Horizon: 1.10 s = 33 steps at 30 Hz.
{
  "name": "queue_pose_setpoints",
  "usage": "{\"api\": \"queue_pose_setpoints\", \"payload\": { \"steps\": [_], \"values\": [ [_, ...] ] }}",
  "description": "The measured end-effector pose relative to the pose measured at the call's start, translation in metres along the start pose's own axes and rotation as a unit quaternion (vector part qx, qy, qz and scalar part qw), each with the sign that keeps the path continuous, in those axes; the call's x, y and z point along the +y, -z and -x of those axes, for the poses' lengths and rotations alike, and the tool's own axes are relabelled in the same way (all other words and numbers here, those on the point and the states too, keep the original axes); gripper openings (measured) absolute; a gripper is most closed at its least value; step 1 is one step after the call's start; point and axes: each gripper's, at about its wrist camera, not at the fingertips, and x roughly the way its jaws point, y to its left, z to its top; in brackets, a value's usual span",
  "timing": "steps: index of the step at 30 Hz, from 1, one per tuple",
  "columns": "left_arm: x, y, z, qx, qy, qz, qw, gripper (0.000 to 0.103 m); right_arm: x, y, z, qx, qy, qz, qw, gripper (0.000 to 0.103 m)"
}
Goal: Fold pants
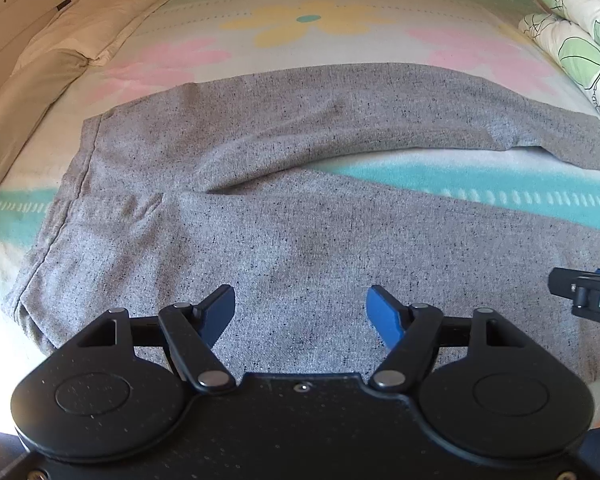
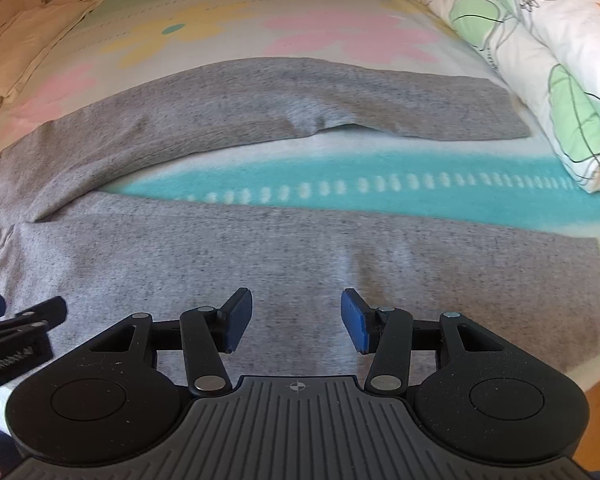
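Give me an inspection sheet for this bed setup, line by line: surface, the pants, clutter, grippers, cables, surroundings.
Surface: bed sheet, flower print with a teal stripe, lies flat.
Job's things: grey pants spread flat, unfolded, legs apart with the sheet showing between them, waistband toward the left.
Clutter: rolled leaf-print duvet along the right edge; beige pillow at far left.
Grippers: left gripper open over the near leg, holding nothing; right gripper open over the same leg, holding nothing.
Cables: nothing seen.
Surroundings: pale wooden bed frame behind the pillow.
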Motion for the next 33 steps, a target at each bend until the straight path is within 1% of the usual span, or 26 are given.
{"api": "queue_pose_setpoints", "payload": {
  "steps": [6, 12, 16, 23, 26, 30, 33],
  "values": [
    [-0.003, 0.006, 0.008, -0.014, -0.001, -0.008, 0.9999, 0.073, -0.018, 0.011, 0.008, -0.013, 0.016, -0.009, 1.0, 0.048],
    [-0.008, 0.018, 0.013, -0.011, -0.005, -0.022, 0.9997, 0.073, -0.034, 0.031, 0.02, -0.03, 0.035, -0.016, 0.999, 0.048],
    [-0.015, 0.032, 0.024, -0.028, -0.011, -0.04, 0.9988, 0.073, -0.042, 0.041, 0.028, -0.042, 0.039, -0.022, 0.998, 0.048],
    [-0.026, 0.057, 0.039, -0.042, -0.004, -0.051, 0.9978, 0.073, -0.053, 0.062, 0.044, -0.065, 0.044, -0.036, 0.996, 0.048],
    [-0.028, 0.066, 0.044, -0.045, 0.007, -0.048, 0.9978, 0.073, -0.056, 0.069, 0.048, -0.072, 0.042, -0.039, 0.996, 0.048],
    [-0.032, 0.073, 0.051, -0.065, 0.006, -0.049, 0.9967, 0.073, -0.057, 0.076, 0.051, -0.085, 0.046, -0.036, 0.995, 0.048],
    [-0.033, 0.073, 0.052, -0.072, 0.016, -0.048, 0.9961, 0.074, -0.06, 0.076, 0.05, -0.094, 0.046, -0.035, 0.994, 0.048]
  ]
}}
